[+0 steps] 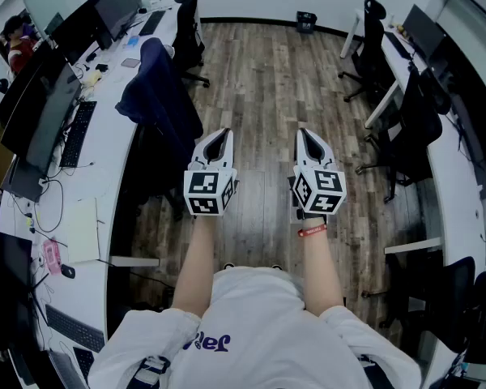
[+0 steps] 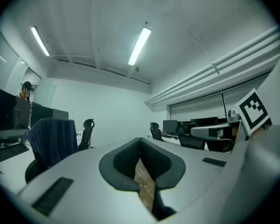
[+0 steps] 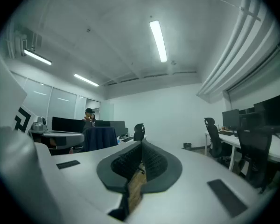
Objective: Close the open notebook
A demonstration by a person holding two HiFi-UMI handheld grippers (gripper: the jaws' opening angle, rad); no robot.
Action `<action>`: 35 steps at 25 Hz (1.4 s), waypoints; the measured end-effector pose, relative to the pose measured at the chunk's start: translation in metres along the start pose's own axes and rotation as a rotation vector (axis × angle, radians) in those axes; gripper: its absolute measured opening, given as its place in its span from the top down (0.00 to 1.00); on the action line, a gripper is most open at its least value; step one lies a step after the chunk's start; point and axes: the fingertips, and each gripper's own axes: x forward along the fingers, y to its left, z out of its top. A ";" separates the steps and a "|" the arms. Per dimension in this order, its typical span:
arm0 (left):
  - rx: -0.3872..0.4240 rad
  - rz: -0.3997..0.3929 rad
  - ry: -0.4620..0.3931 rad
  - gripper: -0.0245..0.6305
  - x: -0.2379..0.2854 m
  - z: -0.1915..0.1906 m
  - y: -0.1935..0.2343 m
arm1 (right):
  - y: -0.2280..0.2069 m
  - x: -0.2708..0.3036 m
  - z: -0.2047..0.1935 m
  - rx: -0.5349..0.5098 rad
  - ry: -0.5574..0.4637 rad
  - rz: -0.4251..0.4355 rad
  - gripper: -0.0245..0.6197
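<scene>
I see no open notebook that I can name for certain; a white flat pad or sheet (image 1: 81,229) lies on the left desk. Both grippers are held level over the wooden floor in the aisle, side by side. In the head view the left gripper (image 1: 223,133) and the right gripper (image 1: 305,133) point away from me. The left gripper (image 2: 140,139) has its jaws together at the tips with nothing between them. So does the right gripper (image 3: 141,143), whose jaws meet and hold nothing.
A long white desk (image 1: 105,177) with monitors and keyboards runs along the left; an office chair draped with a dark jacket (image 1: 158,96) stands beside it. More desks (image 1: 458,185) and black chairs (image 1: 413,128) line the right. A person (image 1: 16,39) sits at far left.
</scene>
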 end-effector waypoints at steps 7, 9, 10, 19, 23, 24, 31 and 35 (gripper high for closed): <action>-0.002 0.027 0.016 0.93 -0.037 0.000 0.037 | 0.055 0.008 -0.007 0.018 0.022 0.045 0.94; 0.003 0.061 0.015 0.93 -0.052 0.003 0.059 | 0.081 0.017 -0.006 0.021 0.019 0.084 0.95; 0.005 0.082 0.014 0.93 -0.061 0.004 0.072 | 0.097 0.022 -0.005 0.021 0.017 0.108 0.95; -0.020 0.274 -0.020 0.93 -0.147 0.008 0.174 | 0.240 0.052 -0.008 0.006 0.027 0.324 0.94; -0.028 0.372 -0.021 0.93 -0.186 0.010 0.214 | 0.307 0.064 -0.006 -0.005 0.038 0.442 0.94; -0.030 0.398 -0.020 0.93 -0.198 0.009 0.223 | 0.324 0.065 -0.006 -0.009 0.041 0.471 0.94; -0.041 0.605 -0.017 0.93 -0.279 0.002 0.281 | 0.440 0.072 -0.011 -0.036 0.050 0.709 0.94; -0.060 0.739 -0.027 0.93 -0.324 -0.003 0.319 | 0.514 0.080 -0.016 -0.021 0.063 0.889 0.95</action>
